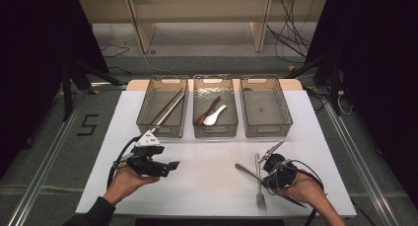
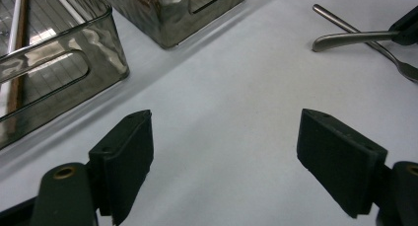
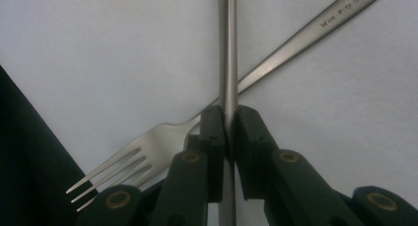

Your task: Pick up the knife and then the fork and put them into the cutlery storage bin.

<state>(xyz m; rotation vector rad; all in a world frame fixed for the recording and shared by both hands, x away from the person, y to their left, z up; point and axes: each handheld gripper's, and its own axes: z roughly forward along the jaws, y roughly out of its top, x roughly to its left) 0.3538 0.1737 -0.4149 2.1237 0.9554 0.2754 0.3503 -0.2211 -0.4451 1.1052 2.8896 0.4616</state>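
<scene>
My right gripper point(image 1: 266, 177) point(image 3: 229, 122) is shut on the thin handle of a metal utensil point(image 1: 241, 168) point(image 3: 228, 48) that runs straight out between its jaws. A steel fork point(image 1: 260, 189) point(image 3: 148, 142) lies on the white table under it, crossing it at an angle, tines toward the table's front edge. My left gripper point(image 1: 172, 167) point(image 2: 224, 152) hovers low over bare table at the left, jaws wide open with nothing between them. The left gripper view has the held utensil's rounded handle end point(image 2: 340, 38) and the fork's handle point(image 2: 340, 21) at the top right.
Three smoky plastic bins stand in a row at the back. The left bin point(image 1: 144, 118) point(image 2: 59, 63) holds chopsticks point(image 1: 166, 107). The middle bin point(image 1: 215, 133) holds a brown spoon point(image 1: 207, 112) and a white spoon point(image 1: 215, 116). The right bin point(image 1: 266, 132) looks empty. Bare table point(image 1: 212, 162) lies between the grippers.
</scene>
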